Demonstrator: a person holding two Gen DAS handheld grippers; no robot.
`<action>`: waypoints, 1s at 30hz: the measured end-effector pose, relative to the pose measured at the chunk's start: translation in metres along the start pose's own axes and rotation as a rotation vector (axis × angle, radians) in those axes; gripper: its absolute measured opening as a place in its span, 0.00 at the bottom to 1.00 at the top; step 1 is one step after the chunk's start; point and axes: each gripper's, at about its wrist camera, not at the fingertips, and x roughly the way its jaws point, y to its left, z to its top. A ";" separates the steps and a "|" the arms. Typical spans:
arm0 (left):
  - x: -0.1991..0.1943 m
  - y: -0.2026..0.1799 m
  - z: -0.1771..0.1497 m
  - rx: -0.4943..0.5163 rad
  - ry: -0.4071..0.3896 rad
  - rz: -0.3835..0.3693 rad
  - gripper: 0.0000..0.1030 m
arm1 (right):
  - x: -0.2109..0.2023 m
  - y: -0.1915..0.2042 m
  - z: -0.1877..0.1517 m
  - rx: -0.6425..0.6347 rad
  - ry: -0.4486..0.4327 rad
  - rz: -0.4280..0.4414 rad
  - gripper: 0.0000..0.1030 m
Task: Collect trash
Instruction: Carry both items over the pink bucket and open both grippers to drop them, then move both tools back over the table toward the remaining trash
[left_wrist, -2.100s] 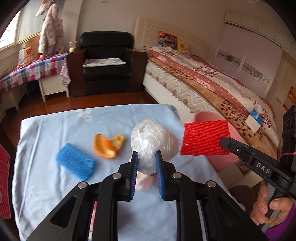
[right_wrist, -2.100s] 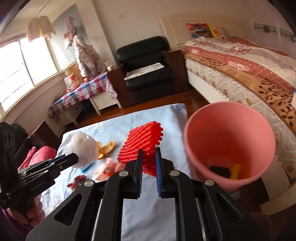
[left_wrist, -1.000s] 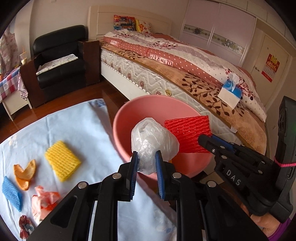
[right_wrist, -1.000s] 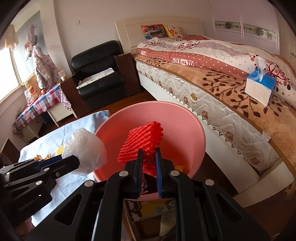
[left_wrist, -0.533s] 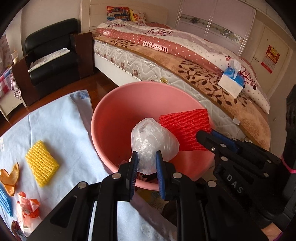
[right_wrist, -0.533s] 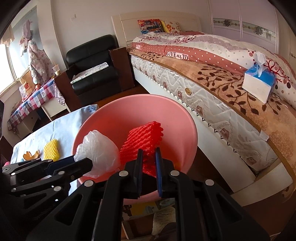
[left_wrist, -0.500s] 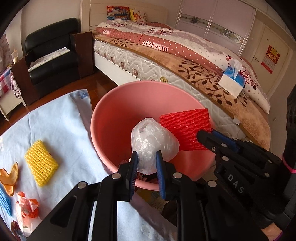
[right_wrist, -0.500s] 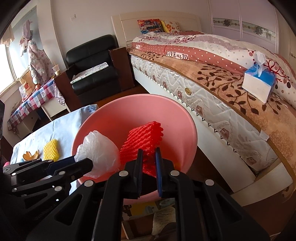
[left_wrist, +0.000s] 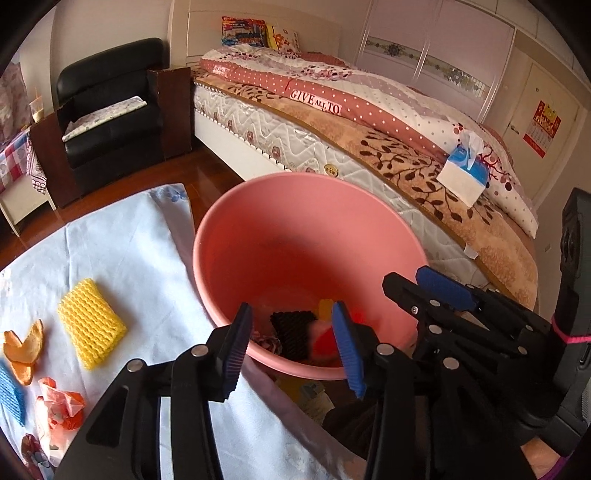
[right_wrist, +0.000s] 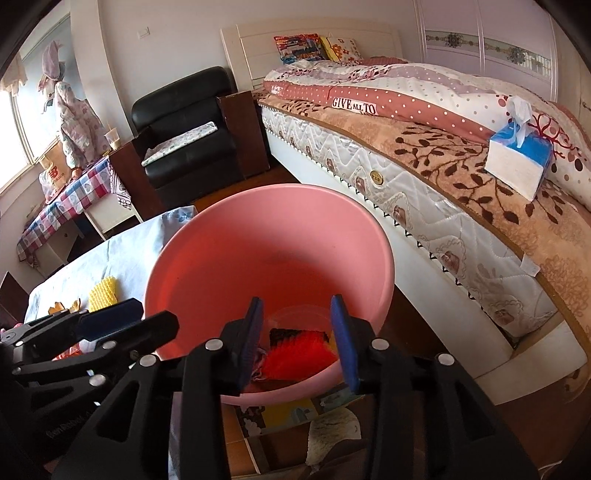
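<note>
A pink bucket (left_wrist: 295, 229) stands beside the table; it also shows in the right wrist view (right_wrist: 258, 236). My left gripper (left_wrist: 291, 343) is open and empty over its near rim. My right gripper (right_wrist: 297, 339) is open and empty over the bucket too, and shows at the right in the left wrist view (left_wrist: 424, 284). The red foam net (right_wrist: 295, 354) lies at the bucket's bottom with a black foam piece (left_wrist: 291, 328) and other scraps. The white plastic bag is not clearly visible. On the blue tablecloth (left_wrist: 122, 251) lie a yellow foam net (left_wrist: 90, 323), orange peel (left_wrist: 24, 345) and an orange wrapper (left_wrist: 59, 402).
A bed (left_wrist: 369, 122) with a tissue box (left_wrist: 461, 173) stands right behind the bucket. A black armchair (left_wrist: 110, 107) stands at the far left. A blue foam net (left_wrist: 9, 391) lies at the table's left edge. Wooden floor shows between table and bed.
Both grippers have opened over the bucket. The white plastic bag has left my left gripper and the red foam net has dropped from my right gripper into the bucket.
</note>
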 end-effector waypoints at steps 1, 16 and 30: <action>-0.002 0.001 0.000 0.000 -0.005 0.002 0.43 | -0.001 0.000 0.000 0.001 -0.002 0.001 0.38; -0.051 0.024 -0.024 0.000 -0.041 0.073 0.49 | -0.027 0.025 -0.008 -0.006 -0.022 0.077 0.38; -0.113 0.072 -0.063 -0.031 -0.085 0.147 0.52 | -0.044 0.080 -0.028 -0.089 0.002 0.188 0.38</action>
